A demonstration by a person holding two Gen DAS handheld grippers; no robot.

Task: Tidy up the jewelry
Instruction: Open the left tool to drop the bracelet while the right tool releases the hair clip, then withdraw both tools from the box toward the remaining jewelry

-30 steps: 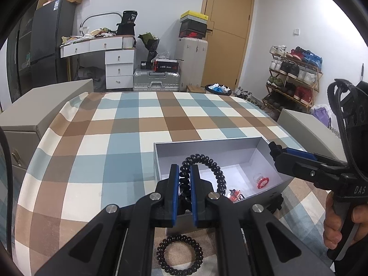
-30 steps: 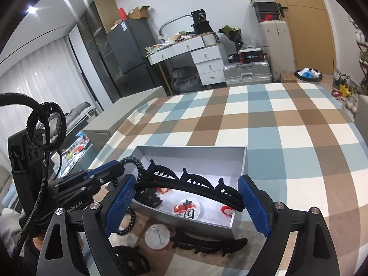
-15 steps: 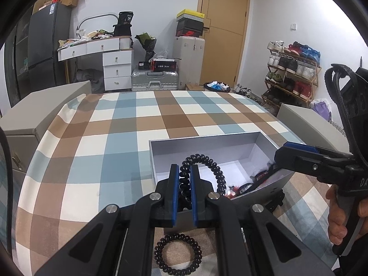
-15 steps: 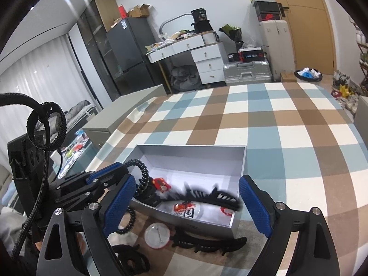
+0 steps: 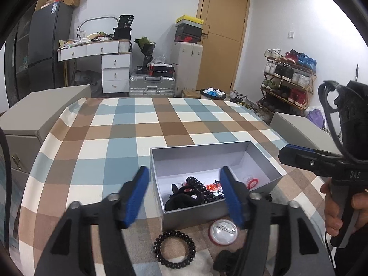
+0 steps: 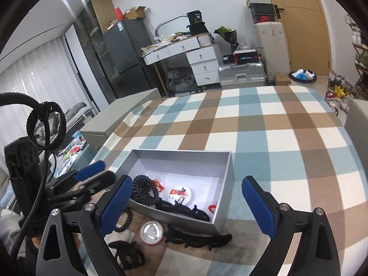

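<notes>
A grey open box sits on the checked tablecloth. Inside lie a black coil hair tie, a long black toothed clip, a round badge and a small red piece. My left gripper hovers at the box's near left corner, its jaws opening with nothing between them. My right gripper is over the box's near wall, its jaws also opening and empty. In front of the box lie a second coil tie, a badge and another toothed clip.
A black claw clip lies near the table's front edge. A person's hand grips the right tool's handle. Grey cabinets flank the table. Checked cloth stretches beyond the box.
My left gripper has opened and the coil hair tie has dropped into the box. The long black clip has left my right gripper and now lies in the box.
</notes>
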